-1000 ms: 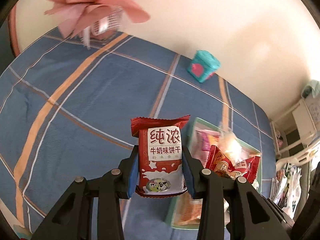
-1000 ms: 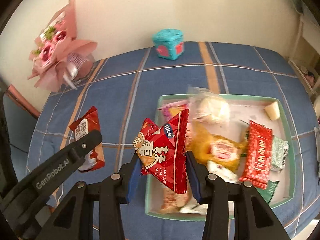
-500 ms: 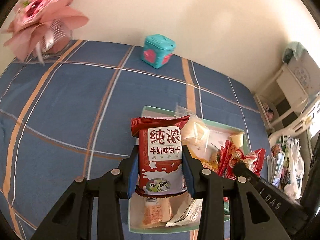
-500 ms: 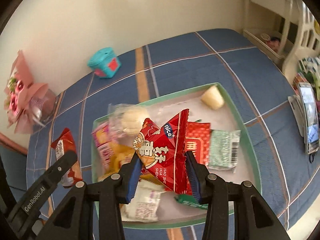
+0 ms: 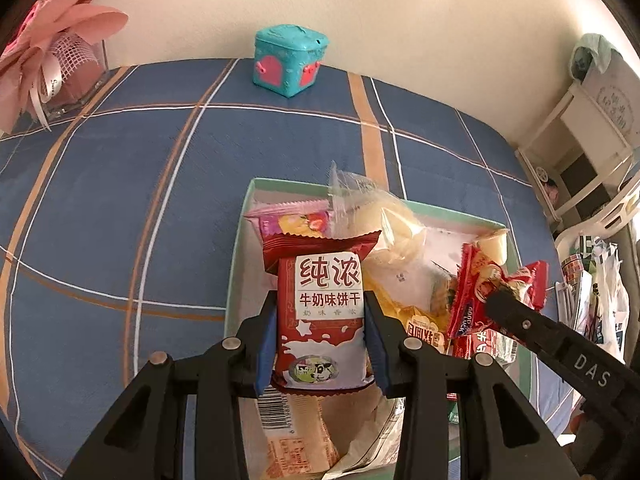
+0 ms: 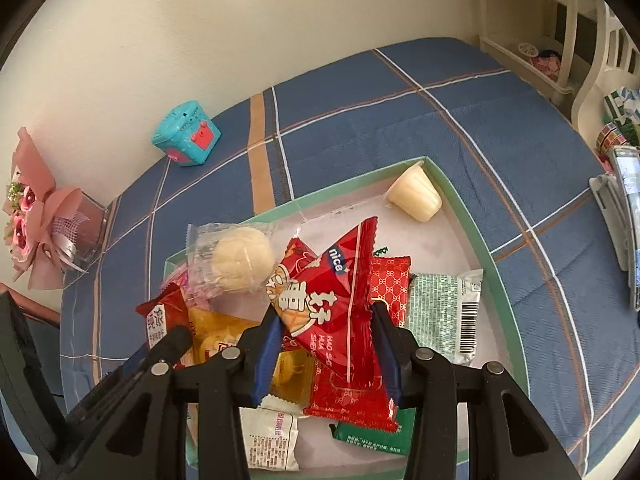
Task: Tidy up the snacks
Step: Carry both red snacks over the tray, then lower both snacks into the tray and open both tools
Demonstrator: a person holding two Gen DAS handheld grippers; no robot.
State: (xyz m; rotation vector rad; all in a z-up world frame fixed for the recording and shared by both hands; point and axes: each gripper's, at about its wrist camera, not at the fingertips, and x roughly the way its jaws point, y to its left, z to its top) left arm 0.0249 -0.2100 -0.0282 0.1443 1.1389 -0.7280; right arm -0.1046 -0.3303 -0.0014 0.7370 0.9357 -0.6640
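My left gripper (image 5: 320,344) is shut on a dark red milk-biscuit packet (image 5: 322,312) and holds it upright above the left end of a green-rimmed tray (image 5: 240,236). My right gripper (image 6: 326,344) is shut on a bright red snack packet (image 6: 332,304) above the middle of the same tray (image 6: 504,276). The tray holds several snacks: a clear-wrapped bun (image 6: 240,258), a jelly cup (image 6: 414,194), a green-white packet (image 6: 444,312). The left gripper with its packet (image 6: 162,316) shows at the lower left of the right wrist view.
The tray lies on a blue plaid cloth (image 5: 120,200). A teal toy box (image 5: 290,62) stands near the wall. A pink bouquet (image 5: 52,60) stands at the far left. White shelves (image 6: 560,40) and a phone (image 6: 628,216) lie to the right.
Both grippers have moved over the tray with their packets still held. The left gripper came from the open cloth on the left to the tray's left end.
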